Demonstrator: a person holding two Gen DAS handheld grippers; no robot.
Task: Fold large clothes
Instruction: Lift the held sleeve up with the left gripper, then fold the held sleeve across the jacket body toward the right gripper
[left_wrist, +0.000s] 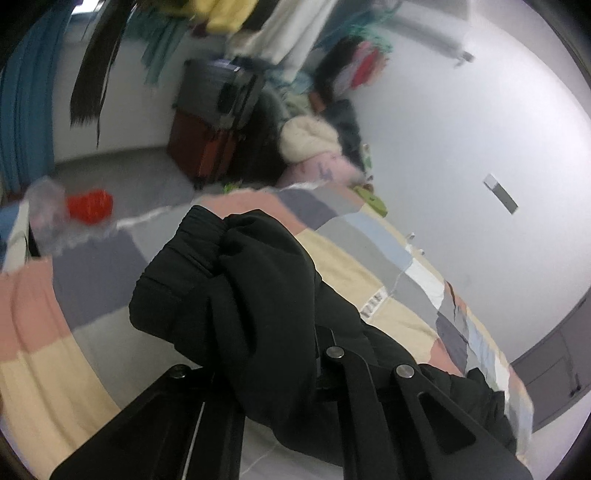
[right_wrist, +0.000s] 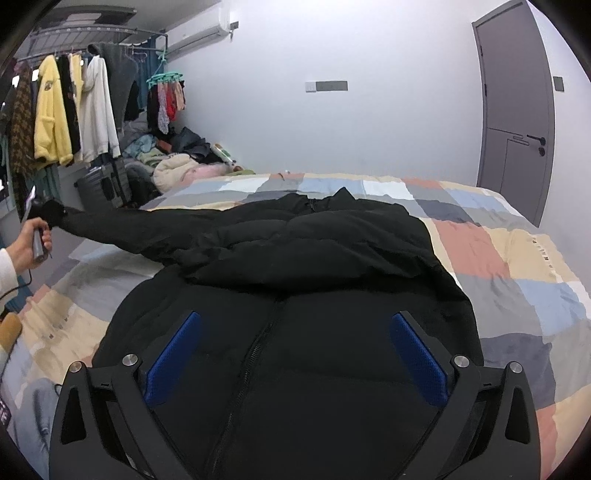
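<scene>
Left wrist view: sits just behind the left tool (left_wrist: 280, 332), tilted and rolled, close on the black jacket sleeve (left_wrist: 236, 280), facing the clothes rack corner (left_wrist: 236, 22).
Right wrist view: low over the jacket body (right_wrist: 295, 350), looks across the bed (right_wrist: 517, 258) toward wall and door (right_wrist: 517, 110).
Shared: jacket, patchwork bed cover, clothes rack, suitcase (left_wrist: 214, 122); left hand (right_wrist: 33, 243) appears at the right view's left edge.

A bed (right_wrist: 517, 258) under a patchwork quilt (right_wrist: 491, 236) carries a black padded jacket (right_wrist: 314, 350) spread across the quilt's middle, zipper up.
</scene>
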